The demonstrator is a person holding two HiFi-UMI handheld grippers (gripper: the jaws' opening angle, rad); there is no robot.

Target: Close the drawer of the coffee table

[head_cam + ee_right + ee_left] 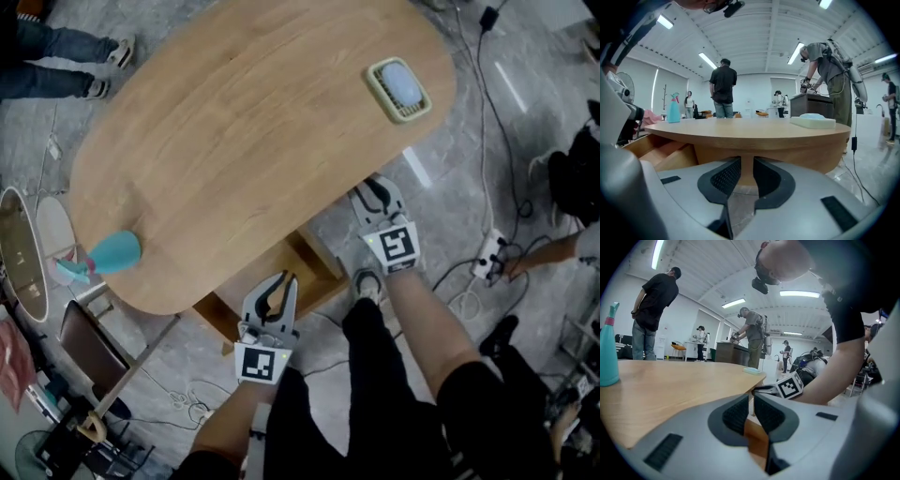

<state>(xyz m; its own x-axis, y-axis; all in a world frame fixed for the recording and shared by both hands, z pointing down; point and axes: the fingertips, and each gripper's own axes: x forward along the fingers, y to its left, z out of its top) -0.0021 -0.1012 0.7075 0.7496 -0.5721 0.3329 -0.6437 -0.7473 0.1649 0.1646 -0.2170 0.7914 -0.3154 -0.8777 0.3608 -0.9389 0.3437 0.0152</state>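
Note:
The oval wooden coffee table [244,131] fills the middle of the head view. Its drawer [314,272] stands pulled out from under the near edge, towards me. My left gripper [281,279] has its tips at the drawer's near front. Its jaws are almost together, with only a thin slit and no thing between the pads; in the left gripper view [751,401] the drawer's wood [757,441] shows just beyond them. My right gripper [375,185] hovers by the table's rim, right of the drawer. Its jaws [746,164] are slightly apart and empty, and the drawer [656,150] lies at the left.
A teal spray bottle [112,253] stands at the table's left end and a small pale-blue device [400,89] at its far right. Cables and a power strip [489,258] lie on the floor to the right. A mirror [21,253] and a chair [89,342] stand left. Several people stand around.

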